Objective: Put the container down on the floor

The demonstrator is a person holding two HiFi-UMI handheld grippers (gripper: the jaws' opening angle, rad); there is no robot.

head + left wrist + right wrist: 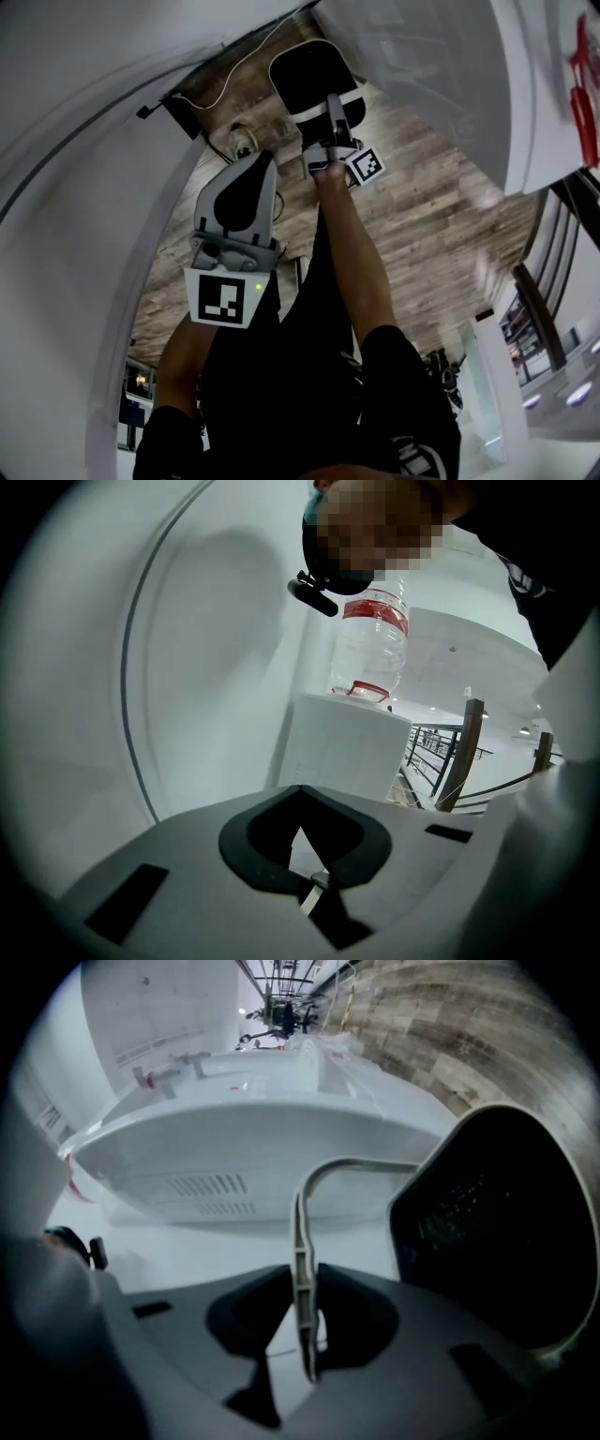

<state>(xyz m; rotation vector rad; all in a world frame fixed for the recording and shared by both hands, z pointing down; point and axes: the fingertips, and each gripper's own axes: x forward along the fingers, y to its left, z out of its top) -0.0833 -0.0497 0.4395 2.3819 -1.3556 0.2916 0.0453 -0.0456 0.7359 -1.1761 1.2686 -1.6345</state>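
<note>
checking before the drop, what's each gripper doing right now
Left gripper: closed, empty.
Right gripper: closed on the white rim of the black container.

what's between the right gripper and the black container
A thin white curved handle, pinched in the right gripper and arching to the black white-rimmed container; the right gripper view shows it.

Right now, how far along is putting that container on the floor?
Done: the thin handle is clamped in the right tongs. In hand: the container is held over the wood floor; I cannot tell if it touches yet. Left: set it down and let go. The left tongs are shut, empty.
</note>
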